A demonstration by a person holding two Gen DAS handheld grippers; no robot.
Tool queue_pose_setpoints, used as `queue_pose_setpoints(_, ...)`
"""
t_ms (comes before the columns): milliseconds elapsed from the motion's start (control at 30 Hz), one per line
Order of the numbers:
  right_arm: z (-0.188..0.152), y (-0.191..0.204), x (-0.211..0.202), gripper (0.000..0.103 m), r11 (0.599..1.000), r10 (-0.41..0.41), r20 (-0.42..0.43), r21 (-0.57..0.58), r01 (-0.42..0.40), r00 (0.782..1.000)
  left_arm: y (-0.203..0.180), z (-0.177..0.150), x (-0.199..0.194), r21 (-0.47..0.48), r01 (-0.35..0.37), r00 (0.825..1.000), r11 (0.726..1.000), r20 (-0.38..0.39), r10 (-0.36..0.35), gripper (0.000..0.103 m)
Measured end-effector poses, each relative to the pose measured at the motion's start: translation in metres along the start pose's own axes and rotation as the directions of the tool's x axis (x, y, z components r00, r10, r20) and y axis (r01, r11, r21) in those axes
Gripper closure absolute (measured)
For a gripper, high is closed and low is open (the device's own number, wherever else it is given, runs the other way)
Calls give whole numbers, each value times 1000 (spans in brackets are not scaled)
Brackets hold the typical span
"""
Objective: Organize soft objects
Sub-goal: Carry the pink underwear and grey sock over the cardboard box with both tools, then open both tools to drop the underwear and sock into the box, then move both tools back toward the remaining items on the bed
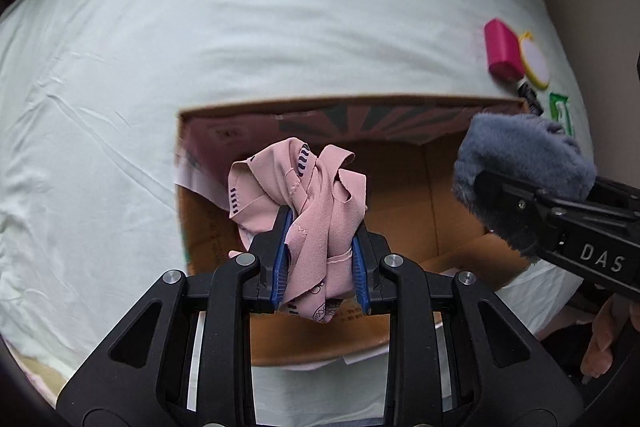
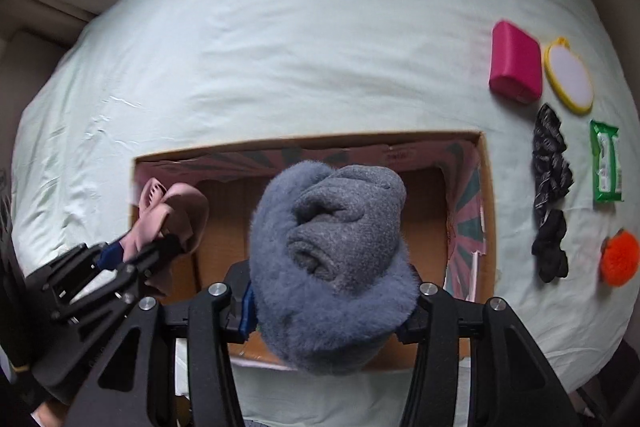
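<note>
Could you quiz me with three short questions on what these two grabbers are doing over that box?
1. True or false: the left gripper is shut on a bundle of pink cloth.
2. What does the right gripper hold? A) grey fuzzy bundle B) green packet C) orange pom-pom
3. Fill in: both bundles hang above the open cardboard ____.

Key: 1 true; 2 A; 3 box.

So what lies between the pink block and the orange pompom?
In the right wrist view, black scrunchies lie between the pink block and the orange pompom, on the bedsheet.
</note>
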State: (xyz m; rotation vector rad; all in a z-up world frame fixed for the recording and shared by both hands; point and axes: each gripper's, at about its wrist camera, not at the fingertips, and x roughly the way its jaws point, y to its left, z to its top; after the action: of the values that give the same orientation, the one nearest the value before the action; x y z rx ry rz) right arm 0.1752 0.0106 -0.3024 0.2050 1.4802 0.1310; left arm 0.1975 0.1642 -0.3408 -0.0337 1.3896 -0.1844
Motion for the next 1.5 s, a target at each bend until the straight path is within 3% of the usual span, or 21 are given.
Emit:
queue_pose_setpoints(200,8,-8,35,55,999,26,-83,50,-22,996,-5,1,43,30,-10,996,1000,-91,13,79)
queue_pose_setpoints(333,14,-16,49,51,996,55,-131,75,-45,990,-12,5,51,65,-41,994,997,-102,48,78)
queue_pose_setpoints(367,16,-17,51,48,995,67,-143,83,-55,987,-14,7,50,73,-37,994,997,-100,44,68)
queue_pose_setpoints(400,19,-19,54,39,994,77,-155,92,-63,985,-15,9,49,81,-27,994,996,-104,35,39)
queue_pose_setpoints(433,20,-21,56,22,992,86,-161,103,-70,983,-16,11,49,86,-18,994,996,-109,27,20)
queue_pose_setpoints(467,21,-22,57,11,991,94,-159,113,-76,983,-17,12,48,93,-11,993,996,-119,22,1)
queue_pose_setpoints(500,20,-22,57,0,990,99,-156,118,-81,983,-17,12,47,100,-10,993,995,-117,22,0)
queue_pose_setpoints(700,13,-18,49,0,996,69,-142,60,-61,987,-14,4,32,129,-25,995,991,-90,36,0)
queue_pose_setpoints(1033,-2,-11,11,0,995,88,-79,45,-85,993,-8,-4,-4,104,-42,999,994,-16,44,0)
queue_pose_setpoints(1267,-17,-1,-39,0,999,54,35,-4,-54,998,-8,-18,-51,95,-50,996,994,72,43,0)
queue_pose_setpoints(1400,-32,11,-76,0,994,-29,111,-99,40,993,-8,-34,-83,89,-76,988,993,144,63,0)
queue_pose_setpoints(1500,-48,22,-98,0,989,-47,171,-128,69,984,-5,-48,-108,68,-81,978,994,199,66,0)
